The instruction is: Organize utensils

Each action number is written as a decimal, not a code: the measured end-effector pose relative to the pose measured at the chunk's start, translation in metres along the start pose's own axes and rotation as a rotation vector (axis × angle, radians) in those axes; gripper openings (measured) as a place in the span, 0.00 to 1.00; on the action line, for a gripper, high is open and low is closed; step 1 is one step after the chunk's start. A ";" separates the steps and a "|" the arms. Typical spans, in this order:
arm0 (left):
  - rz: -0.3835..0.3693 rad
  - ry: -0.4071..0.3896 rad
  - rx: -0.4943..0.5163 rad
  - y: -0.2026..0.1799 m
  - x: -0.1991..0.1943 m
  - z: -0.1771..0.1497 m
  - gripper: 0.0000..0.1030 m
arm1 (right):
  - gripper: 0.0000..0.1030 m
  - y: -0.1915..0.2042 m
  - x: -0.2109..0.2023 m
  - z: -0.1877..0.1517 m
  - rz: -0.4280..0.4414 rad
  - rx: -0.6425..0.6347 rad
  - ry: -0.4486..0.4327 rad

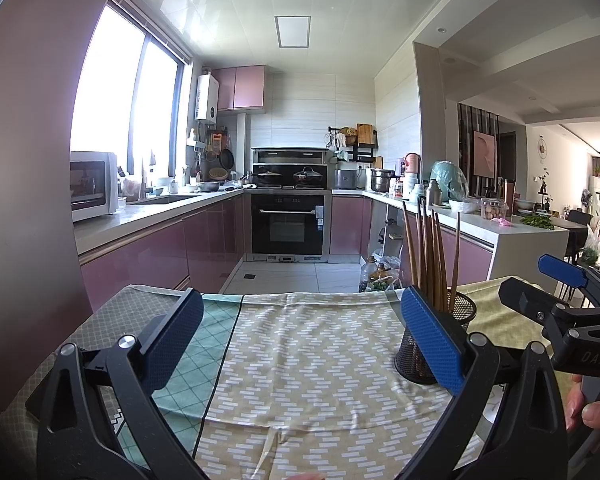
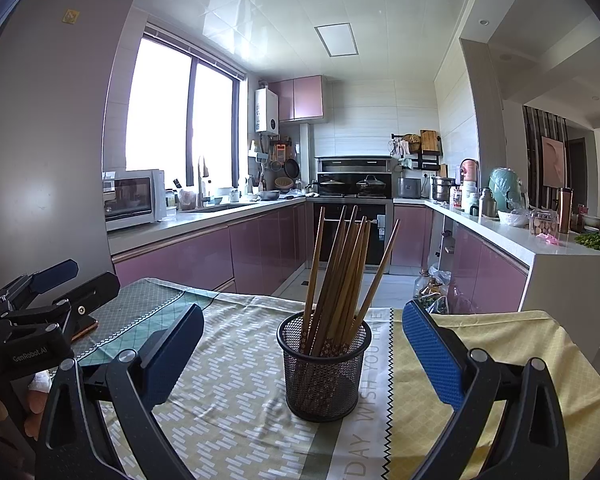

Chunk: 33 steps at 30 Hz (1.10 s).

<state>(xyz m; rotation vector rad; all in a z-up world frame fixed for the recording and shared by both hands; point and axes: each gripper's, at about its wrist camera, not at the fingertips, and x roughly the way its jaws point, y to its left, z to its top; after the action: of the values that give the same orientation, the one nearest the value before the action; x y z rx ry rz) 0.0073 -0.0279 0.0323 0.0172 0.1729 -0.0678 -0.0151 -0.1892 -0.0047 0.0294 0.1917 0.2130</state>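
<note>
We see the cloth-covered counter first, both grippers hovering over it. Our left gripper and right gripper are spread wide, holding nothing. The mesh cup stands between the right gripper's fingers, untouched, chopsticks leaning inside.

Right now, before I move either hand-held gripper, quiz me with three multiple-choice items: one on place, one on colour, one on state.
1. Where are the chopsticks?
A. flat on the cloth
B. upright in the mesh cup
C. in the sink
2. What colour are the gripper pads?
A. blue
B. red
C. white
3. How is the right hand-held gripper?
A. shut on the cup
B. shut on a chopstick
C. open, fingers either side of the cup

Answers: B, they lean inside the cup; A, both pads show blue; C, wide gaps beside the cup.
</note>
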 end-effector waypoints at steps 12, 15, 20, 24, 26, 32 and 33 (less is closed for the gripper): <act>0.000 0.001 -0.002 -0.001 -0.001 -0.001 0.95 | 0.93 0.000 0.000 0.000 0.001 0.001 0.001; -0.001 0.001 -0.002 -0.001 -0.001 -0.002 0.95 | 0.93 0.000 -0.001 0.000 0.001 0.000 0.002; 0.001 0.001 -0.002 0.000 -0.001 -0.002 0.95 | 0.93 0.000 -0.001 0.000 0.000 0.000 0.001; 0.002 0.001 -0.002 -0.002 -0.002 -0.002 0.95 | 0.93 0.000 -0.001 0.000 0.000 0.001 0.001; 0.007 0.001 -0.004 -0.002 -0.002 -0.002 0.95 | 0.93 -0.001 -0.001 -0.001 0.000 0.002 0.001; 0.039 -0.003 -0.022 -0.004 -0.002 0.000 0.95 | 0.93 0.000 -0.001 -0.001 -0.001 0.000 0.001; 0.035 0.002 -0.027 -0.004 -0.001 0.000 0.95 | 0.93 0.000 -0.001 -0.001 0.000 0.000 0.003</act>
<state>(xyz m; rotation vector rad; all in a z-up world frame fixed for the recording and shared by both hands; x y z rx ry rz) 0.0059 -0.0315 0.0328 -0.0066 0.1750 -0.0306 -0.0158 -0.1898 -0.0055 0.0286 0.1944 0.2129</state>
